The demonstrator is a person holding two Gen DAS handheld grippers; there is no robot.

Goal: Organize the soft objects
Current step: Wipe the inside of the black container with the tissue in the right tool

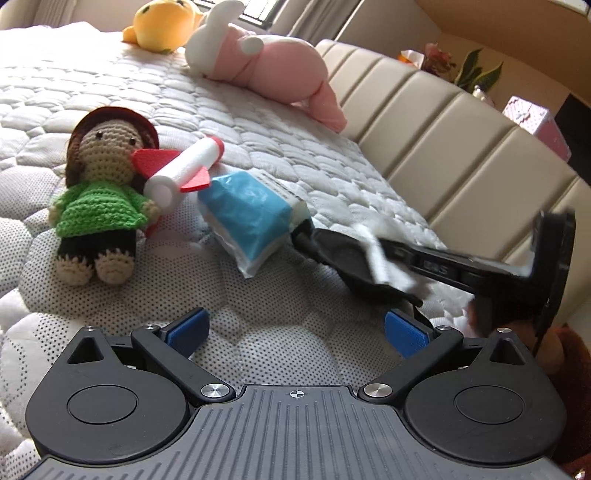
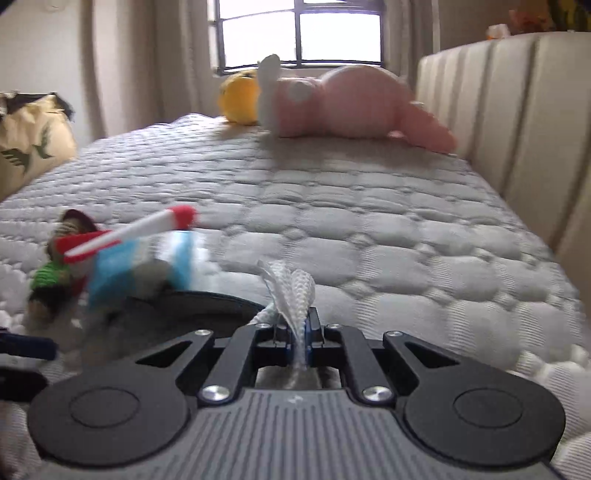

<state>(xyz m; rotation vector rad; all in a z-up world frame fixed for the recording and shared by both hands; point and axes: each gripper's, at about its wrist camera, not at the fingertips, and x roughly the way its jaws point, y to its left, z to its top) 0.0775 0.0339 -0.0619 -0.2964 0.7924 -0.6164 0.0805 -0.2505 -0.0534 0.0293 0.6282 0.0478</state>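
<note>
Only right view shows white mesh (image 2: 295, 291) pinched.

Your crocheted doll (image 1: 98, 199) sits upright on the mattress (image 1: 258, 110), the foam rocket (image 1: 184, 170) leaning on it, blue packet (image 1: 247, 214) just beside; pink rabbit (image 1: 266, 70) and yellow plush (image 1: 162, 24) lie beyond.

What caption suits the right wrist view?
Right tool pinching white mesh fabric over a quilted mattress.
</note>
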